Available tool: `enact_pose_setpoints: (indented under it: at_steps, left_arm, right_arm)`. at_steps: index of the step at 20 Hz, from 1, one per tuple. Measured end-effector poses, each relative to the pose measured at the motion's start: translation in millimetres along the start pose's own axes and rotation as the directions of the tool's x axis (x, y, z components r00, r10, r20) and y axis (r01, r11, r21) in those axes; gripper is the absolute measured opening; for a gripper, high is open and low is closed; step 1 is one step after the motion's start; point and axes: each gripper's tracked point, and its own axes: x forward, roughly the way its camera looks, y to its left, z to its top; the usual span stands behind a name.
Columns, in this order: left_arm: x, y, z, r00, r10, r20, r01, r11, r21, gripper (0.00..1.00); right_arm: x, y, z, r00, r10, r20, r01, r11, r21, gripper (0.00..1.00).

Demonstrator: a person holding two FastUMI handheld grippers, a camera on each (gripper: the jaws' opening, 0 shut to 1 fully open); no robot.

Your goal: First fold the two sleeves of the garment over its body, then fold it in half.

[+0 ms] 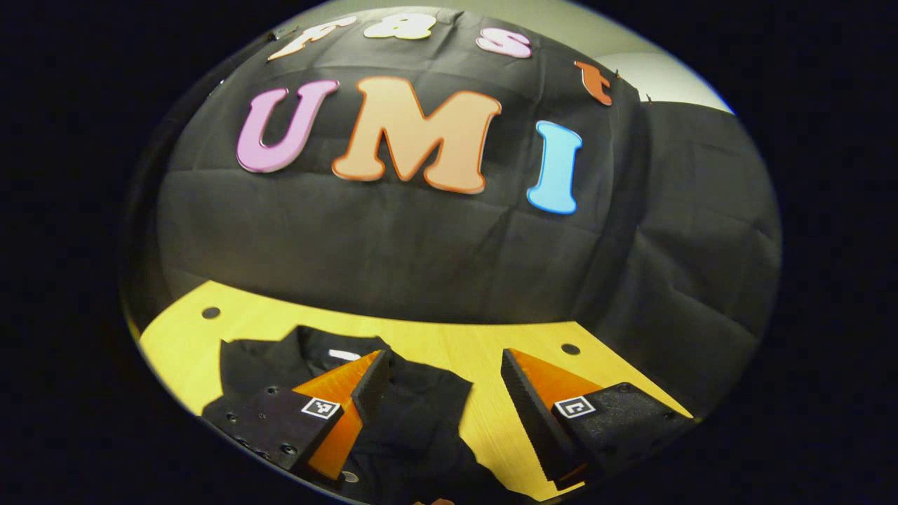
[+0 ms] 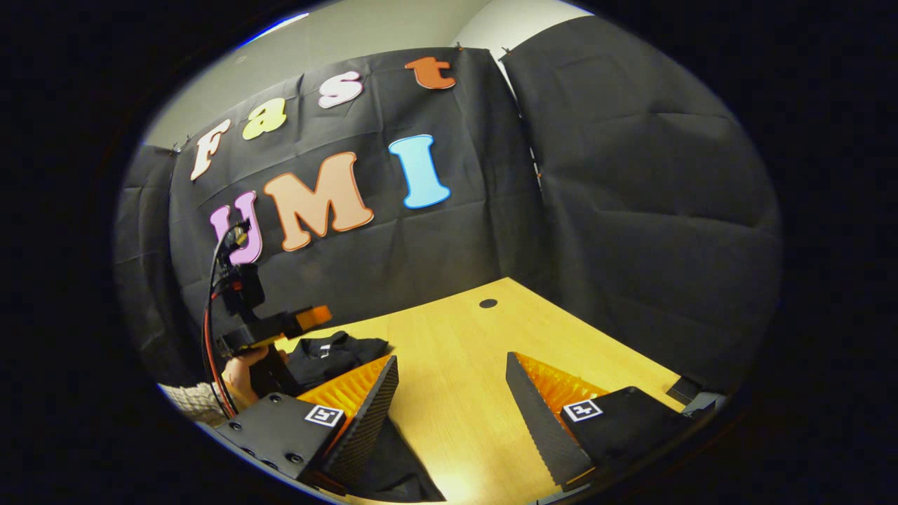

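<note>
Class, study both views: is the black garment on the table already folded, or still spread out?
Cannot tell for sure. The garment lies flat on the table, collar up; its sleeves are cut off from sight. Both grippers are open above it.

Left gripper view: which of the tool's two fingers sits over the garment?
The finger on the view's left, in front of the black garment; the other finger has bare yellow table behind it.

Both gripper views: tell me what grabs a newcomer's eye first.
A black garment lies crumpled on the yellow table, under the left gripper, whose fingers are spread wide. In the right gripper view, the right gripper is open over bare wood, with a hand holding the other gripper beyond.
</note>
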Motion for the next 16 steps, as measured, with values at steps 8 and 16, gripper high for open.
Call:
enact_pose_setpoints:
  at_steps: [8, 16]
  left_arm:
    - [-96, 107, 75, 0.966, 0.168, 0.195, -0.179, 0.983, 0.037, 0.92]
    - [-204, 213, 59, 0.934, 0.313, 0.173, -0.332, 0.939, 0.093, 0.92]
  right_arm:
    - [3, 55, -41, 0.987, 0.135, -0.082, -0.145, 0.982, -0.122, 0.97]
    - [2, 104, -111, 0.946, 0.229, -0.229, -0.283, 0.927, -0.245, 0.98]
